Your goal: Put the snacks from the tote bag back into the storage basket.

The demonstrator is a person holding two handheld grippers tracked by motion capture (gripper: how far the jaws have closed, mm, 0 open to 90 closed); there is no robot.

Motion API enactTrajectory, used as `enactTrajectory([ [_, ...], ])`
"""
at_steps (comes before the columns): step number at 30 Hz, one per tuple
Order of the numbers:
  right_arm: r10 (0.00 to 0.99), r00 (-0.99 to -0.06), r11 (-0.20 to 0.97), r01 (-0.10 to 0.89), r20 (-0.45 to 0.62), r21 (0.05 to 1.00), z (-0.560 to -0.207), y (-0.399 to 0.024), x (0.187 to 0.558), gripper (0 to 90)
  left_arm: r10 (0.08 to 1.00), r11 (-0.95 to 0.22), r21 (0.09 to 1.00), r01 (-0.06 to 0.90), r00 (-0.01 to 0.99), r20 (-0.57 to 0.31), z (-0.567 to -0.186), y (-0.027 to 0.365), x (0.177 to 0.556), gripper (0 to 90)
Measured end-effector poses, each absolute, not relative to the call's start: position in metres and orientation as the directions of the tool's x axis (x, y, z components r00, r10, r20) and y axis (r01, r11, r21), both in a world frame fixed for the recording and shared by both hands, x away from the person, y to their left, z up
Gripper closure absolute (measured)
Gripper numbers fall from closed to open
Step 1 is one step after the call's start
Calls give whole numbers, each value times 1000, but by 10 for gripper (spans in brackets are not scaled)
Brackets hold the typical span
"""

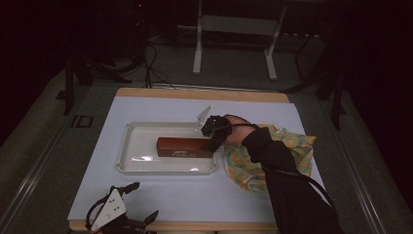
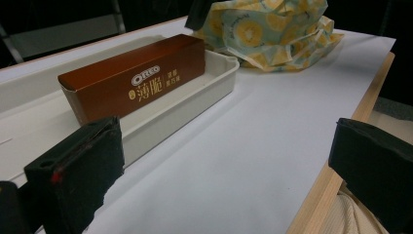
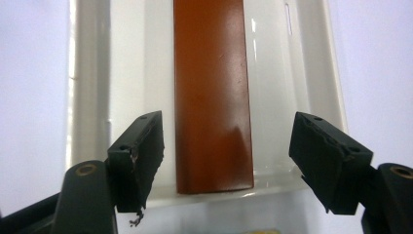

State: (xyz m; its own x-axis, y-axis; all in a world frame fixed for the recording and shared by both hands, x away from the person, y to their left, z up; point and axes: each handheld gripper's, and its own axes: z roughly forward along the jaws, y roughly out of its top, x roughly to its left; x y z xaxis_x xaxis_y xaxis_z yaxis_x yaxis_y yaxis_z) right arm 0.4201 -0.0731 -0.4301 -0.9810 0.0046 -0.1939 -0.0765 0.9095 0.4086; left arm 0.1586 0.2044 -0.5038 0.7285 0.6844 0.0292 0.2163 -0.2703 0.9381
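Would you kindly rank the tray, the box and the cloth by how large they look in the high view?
1. tray, largest.
2. cloth, though the sleeve hides part of it, so this place is unsure.
3. box, smallest.

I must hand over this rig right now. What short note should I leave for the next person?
Right gripper: open, above the near end of the brown Oreo box, pads not touching it.
Left gripper: open, holding nothing, at the front edge of the table.
Box: lies flat inside the white tray, apparently just placed there.
Yellow patterned cloth: crumpled on the white mat, right of the tray, under the right forearm.
Done: box in tray.
Left: probably draw the right gripper clear; the cloth may come next.
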Motion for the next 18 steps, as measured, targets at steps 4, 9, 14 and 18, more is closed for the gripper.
enactTrajectory([
  [4,21,-979,899,-70,-202,432,-421,-79,419,225,686,-269,938,218,727,28,-504,204,159,0],
  [9,57,-977,885,-46,-207,463,-412,-86,416,122,688,-266,939,218,726,27,-504,204,159,0],
  [14,103,-974,864,-12,-201,504,-404,-93,417,106,687,-266,939,217,726,27,-504,204,159,0],
  [18,133,-970,848,5,-204,530,-399,-99,416,107,686,-268,938,218,727,27,-504,204,159,0],
])
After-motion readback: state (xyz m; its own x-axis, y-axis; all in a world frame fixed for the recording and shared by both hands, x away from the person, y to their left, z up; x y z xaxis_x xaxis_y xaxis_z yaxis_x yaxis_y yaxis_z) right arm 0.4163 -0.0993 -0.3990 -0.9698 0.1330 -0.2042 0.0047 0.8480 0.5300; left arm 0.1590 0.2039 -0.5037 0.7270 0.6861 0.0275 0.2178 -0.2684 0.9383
